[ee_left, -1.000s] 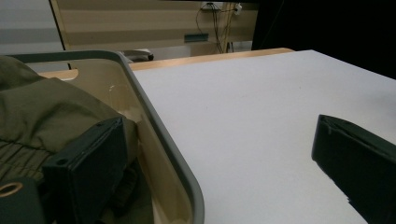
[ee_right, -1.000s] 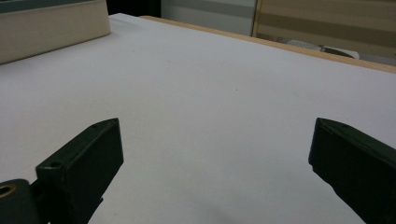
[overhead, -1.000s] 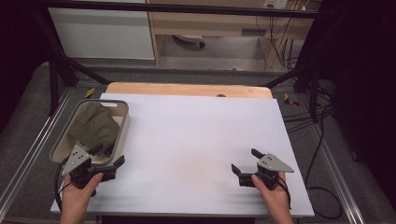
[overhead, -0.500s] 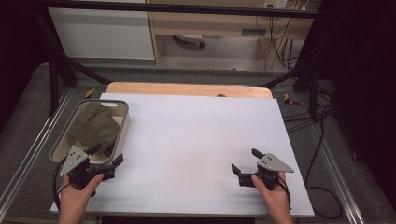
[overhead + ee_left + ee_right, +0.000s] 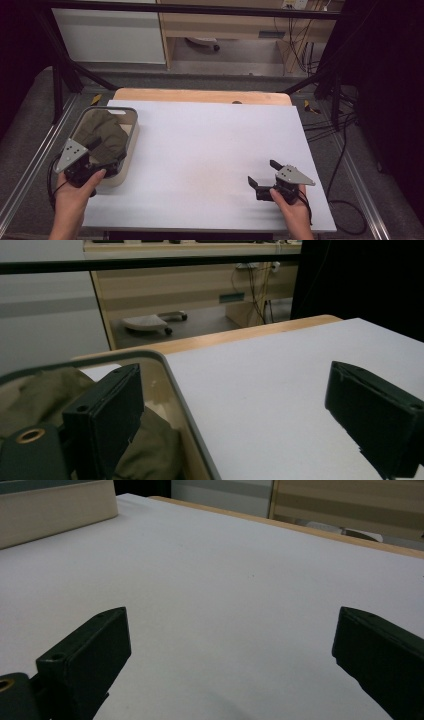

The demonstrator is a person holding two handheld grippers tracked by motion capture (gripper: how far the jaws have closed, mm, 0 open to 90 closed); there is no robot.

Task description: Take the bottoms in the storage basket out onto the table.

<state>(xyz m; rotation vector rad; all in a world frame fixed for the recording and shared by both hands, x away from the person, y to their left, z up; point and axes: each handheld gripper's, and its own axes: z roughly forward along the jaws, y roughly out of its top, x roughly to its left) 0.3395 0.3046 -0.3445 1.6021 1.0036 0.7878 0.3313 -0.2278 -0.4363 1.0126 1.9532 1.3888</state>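
At counter's near-left corner: grey bin [image 5: 131,134] holding crumpled olive cloth [image 5: 102,131]. Left hand-held gripper [image 5: 106,154] hung over the bin's near end, jaws spread and just narrowing, nothing between them, one jaw above the cloth. Right hand-held gripper [image 5: 261,175] rested spread on bare counter [image 5: 210,150]. Advised: descend straight, clear the rim, pinch a raised fold.

A bin [image 5: 128,134] stands at the counter's [image 5: 210,150] left edge with a cloth [image 5: 102,132] bundled inside it. The left gripper [image 5: 102,157] sits over the bin's near end — the right gripper [image 5: 263,176] far across, at the counter's near right.
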